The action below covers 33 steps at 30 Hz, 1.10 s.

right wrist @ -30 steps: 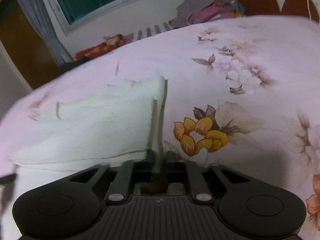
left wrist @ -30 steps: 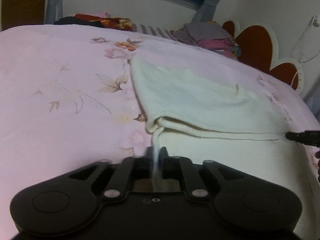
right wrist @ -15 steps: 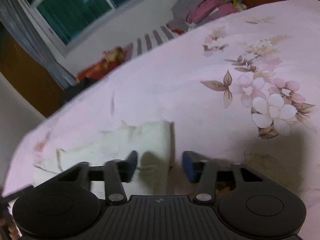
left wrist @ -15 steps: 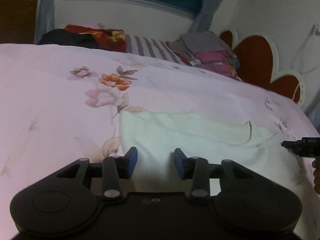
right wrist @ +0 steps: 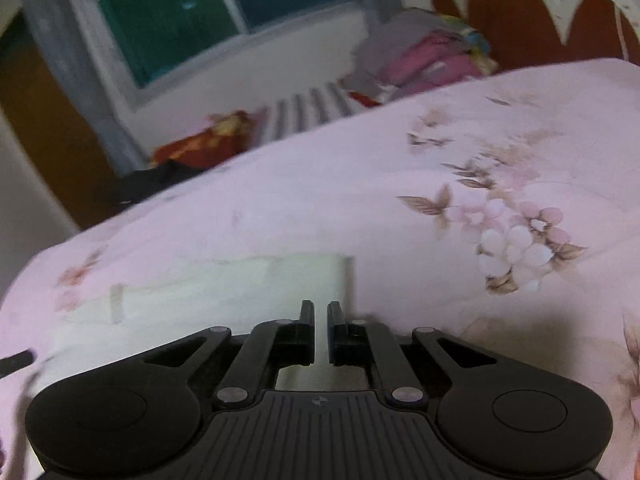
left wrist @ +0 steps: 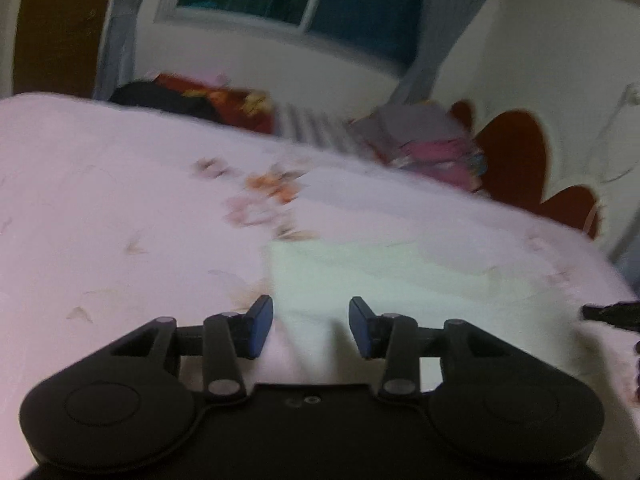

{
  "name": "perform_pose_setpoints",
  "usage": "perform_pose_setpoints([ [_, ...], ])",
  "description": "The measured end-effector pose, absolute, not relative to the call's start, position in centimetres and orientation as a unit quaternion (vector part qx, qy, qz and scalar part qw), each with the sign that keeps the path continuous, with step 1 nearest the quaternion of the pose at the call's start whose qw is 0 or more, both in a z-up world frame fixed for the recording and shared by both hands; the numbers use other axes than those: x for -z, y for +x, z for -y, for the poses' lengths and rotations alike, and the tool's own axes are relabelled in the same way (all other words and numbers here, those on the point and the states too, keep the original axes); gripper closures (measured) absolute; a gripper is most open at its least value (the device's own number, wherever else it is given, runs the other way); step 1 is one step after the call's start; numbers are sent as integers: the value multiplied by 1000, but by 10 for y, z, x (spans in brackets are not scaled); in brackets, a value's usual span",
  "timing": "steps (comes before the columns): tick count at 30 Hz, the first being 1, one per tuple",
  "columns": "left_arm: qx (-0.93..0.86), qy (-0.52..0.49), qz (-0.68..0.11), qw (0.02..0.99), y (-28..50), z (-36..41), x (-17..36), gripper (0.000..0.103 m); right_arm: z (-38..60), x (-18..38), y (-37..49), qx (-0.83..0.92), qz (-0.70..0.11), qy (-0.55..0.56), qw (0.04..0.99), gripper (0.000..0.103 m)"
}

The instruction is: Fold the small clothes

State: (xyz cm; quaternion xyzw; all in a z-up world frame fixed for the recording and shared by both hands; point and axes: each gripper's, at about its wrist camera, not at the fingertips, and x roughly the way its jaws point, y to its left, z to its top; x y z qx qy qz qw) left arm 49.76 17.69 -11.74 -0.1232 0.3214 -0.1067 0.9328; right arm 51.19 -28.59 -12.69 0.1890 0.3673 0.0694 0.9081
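**Both grippers off the cloth, garment lying flat on the bed**

- Left gripper (left wrist: 311, 327): jaws spread wide, blue pads facing each other, nothing between them. Held above the near left corner of the cloth.
- Right gripper (right wrist: 320, 334): jaws nearly together, only a thin slit between them, nothing pinched. Sits over the near right part of the cloth.
- Pale cream folded garment (left wrist: 380, 276): lies flat on the pink floral bedsheet (left wrist: 120, 200), straight left edge and straight far edge visible. Right wrist view shows the same garment (right wrist: 224, 280) with its right edge just beyond the fingertips.
- The black tip of the other gripper shows at the far right of the left view. Both frames are motion-blurred.
- Background: stack of grey and pink folded clothes (left wrist: 432, 140) at the far edge of the bed, beside the red scalloped headboard (left wrist: 516, 152).
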Motion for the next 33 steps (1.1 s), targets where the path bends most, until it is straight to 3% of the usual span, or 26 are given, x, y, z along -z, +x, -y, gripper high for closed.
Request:
perform_pose_setpoints([
  [3, 147, -133, -318, 927, 489, -152, 112, 70, 260, 118, 488, -116, -362, 153, 912, 97],
  [6, 99, -29, -387, 916, 495, -124, 138, 72, 231, 135, 483, -113, -404, 77, 904, 98],
  [7, 98, -43, -387, 916, 491, -130, 147, 72, 230, 148, 487, -81, -433, 62, 896, 98],
  [9, 106, -60, -380, 917, 478, -139, 138, 72, 247, 148, 485, -72, -433, 133, 889, 98],
  [11, 110, -48, -345, 931, 464, -141, 122, 66, 243, 126, 473, -73, -398, 115, 907, 98],
  [14, 131, -42, -326, 935, 471, -130, 112, 66, 237, 112, 469, -84, -355, 119, 923, 97],
  [16, 150, -42, -335, 929, 482, -117, 118, 65, 230, 119, 478, -80, -364, 125, 920, 97],
  [18, 165, -31, -413, 895, 498, -105, 145, 65, 221, 143, 493, -64, -425, 96, 898, 98],
  [22, 181, -29, -379, 907, 474, -112, 138, 66, 214, 145, 492, -62, -441, 80, 892, 97],
  [25, 177, -43, -355, 917, 463, -125, 127, 62, 221, 129, 474, -42, -393, 87, 915, 95],
  [27, 167, -48, -364, 915, 458, -132, 125, 54, 230, 122, 460, -31, -376, 120, 918, 58],
  [28, 158, -41, -365, 917, 450, -134, 124, 41, 233, 118, 453, -27, -368, 127, 921, 29],
  [30, 143, -31, -366, 919, 427, -141, 117, 29, 236, 113, 428, -29, -351, 122, 928, 29],
  [33, 142, -48, -385, 910, 396, -154, 118, 29, 240, 104, 391, -30, -359, 111, 926, 29],
])
